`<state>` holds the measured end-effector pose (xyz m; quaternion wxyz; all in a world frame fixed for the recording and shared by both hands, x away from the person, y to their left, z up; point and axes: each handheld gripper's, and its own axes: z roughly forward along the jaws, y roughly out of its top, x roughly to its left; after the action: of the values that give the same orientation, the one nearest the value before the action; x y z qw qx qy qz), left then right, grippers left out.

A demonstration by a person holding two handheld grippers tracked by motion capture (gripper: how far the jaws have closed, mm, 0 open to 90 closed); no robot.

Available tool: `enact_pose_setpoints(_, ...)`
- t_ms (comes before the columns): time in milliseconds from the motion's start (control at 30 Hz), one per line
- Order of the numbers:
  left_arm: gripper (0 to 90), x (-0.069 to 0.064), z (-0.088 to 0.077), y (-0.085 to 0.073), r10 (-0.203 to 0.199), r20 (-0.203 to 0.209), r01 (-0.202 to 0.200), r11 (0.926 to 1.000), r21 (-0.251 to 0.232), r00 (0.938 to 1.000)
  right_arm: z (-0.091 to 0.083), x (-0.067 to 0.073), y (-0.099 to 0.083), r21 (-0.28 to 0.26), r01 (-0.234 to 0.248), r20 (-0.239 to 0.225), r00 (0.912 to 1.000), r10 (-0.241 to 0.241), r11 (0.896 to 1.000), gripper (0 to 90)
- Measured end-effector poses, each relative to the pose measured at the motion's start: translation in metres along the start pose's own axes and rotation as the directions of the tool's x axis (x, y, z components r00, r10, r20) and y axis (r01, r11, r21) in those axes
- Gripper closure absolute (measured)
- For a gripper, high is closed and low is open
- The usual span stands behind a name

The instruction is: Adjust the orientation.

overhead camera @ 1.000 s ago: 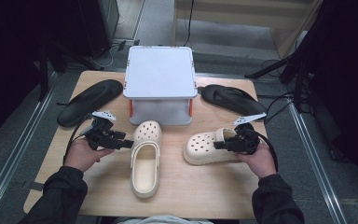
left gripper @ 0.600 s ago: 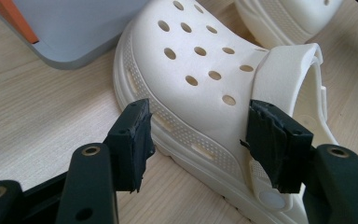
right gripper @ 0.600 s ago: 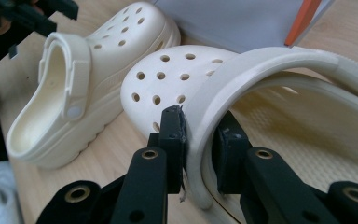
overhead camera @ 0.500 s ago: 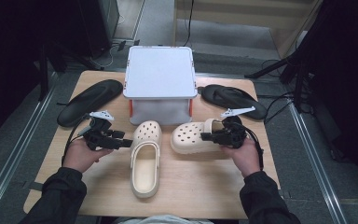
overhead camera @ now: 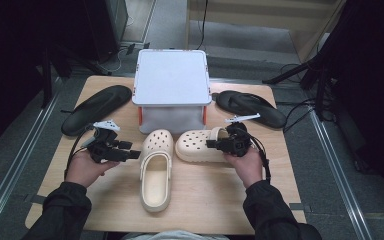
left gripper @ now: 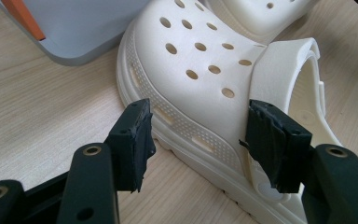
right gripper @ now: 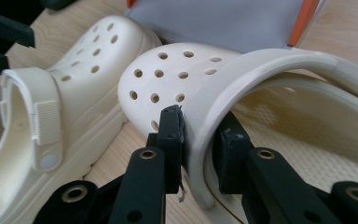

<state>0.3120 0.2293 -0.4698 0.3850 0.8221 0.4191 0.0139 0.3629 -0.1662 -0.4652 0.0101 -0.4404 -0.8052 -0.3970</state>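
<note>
- Right gripper (right gripper: 196, 144) pinching strap of cream holed rubber clog (overhead camera: 200, 145), toe pointing at other cream clog (overhead camera: 156, 172) mid-table.
- Left gripper (left gripper: 196, 140) spread wide beside that clog.

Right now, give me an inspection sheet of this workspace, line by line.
Surface: wooden table, bare at the near edge.
Job's things: two cream clogs; upright clog toe toward the box, side clog lying crosswise, toe beside it.
Clutter: grey box at the back; black sandals left and right.
Grippers: right gripper shut on the side clog's strap; left gripper open beside the upright clog, not touching.
Cables: one trails from the left gripper; more on the floor at right.
Surroundings: dark floor, metal rails.
</note>
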Motion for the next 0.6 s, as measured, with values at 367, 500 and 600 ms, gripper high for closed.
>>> enact_pose_setpoints(367, 41.0, -0.001, 0.000, -0.001, 0.011, -0.003, -0.011, 0.9999, -0.007, 0.9999, -0.006, -0.003, -0.001, -0.021, 0.067, 0.025, 0.9974, -0.067, 0.997, 62.2)
enact_pose_setpoints(500, 41.0, -0.001, 0.000, -0.001, 0.009, -0.004, -0.009, 1.0000, -0.003, 1.0000, -0.019, -0.006, -0.001, -0.036, 0.063, 0.025, 0.9978, -0.062, 0.997, 61.9)
enact_pose_setpoints(600, 41.0, -0.001, 0.000, -0.001, 0.006, -0.006, -0.007, 1.0000, -0.003, 1.0000, -0.031, -0.008, -0.002, -0.047, 0.070, 0.033, 0.9971, -0.068, 0.996, 62.3)
